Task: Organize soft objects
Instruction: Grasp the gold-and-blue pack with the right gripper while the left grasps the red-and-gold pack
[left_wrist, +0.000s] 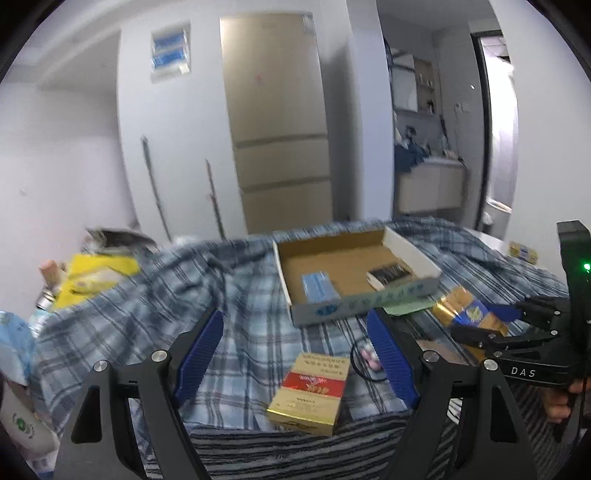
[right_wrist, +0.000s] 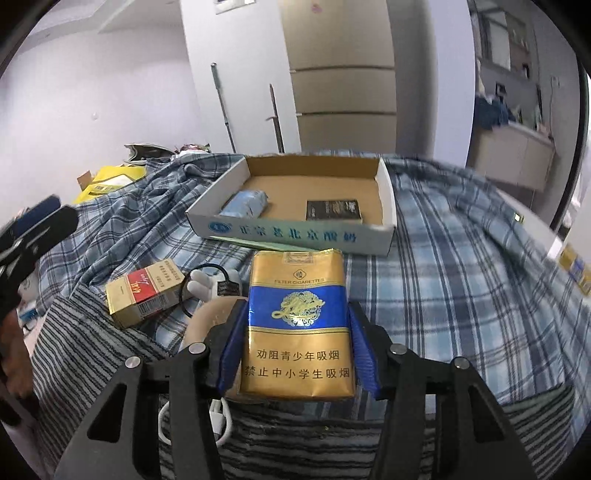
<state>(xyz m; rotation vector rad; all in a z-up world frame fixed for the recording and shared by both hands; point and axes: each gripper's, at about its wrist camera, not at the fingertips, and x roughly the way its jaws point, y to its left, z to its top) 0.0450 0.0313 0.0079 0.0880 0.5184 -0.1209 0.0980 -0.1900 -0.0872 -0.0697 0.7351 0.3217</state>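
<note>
— Cigarette packs are lying all over the plaid blanket (right_wrist: 461, 258); where is the blue-and-gold pack (right_wrist: 298, 325) sitting right now?

— It is standing upright between the blue pads of the right gripper (right_wrist: 298, 347), which is pinching it by its two sides, just in front of the cardboard tray (right_wrist: 295, 232).

— And what is resting in the tray?

— A light blue soft pack (right_wrist: 245, 206) is lying at its left and a black pack (right_wrist: 334, 210) at its right, well apart.

— Is the left gripper (left_wrist: 295, 354) holding anything?

— No, its jaws are standing spread wide with nothing between the pads. A red-and-gold pack (left_wrist: 310, 391) is lying on the blanket below the gap, beside a black cord loop (left_wrist: 360, 362).
</note>
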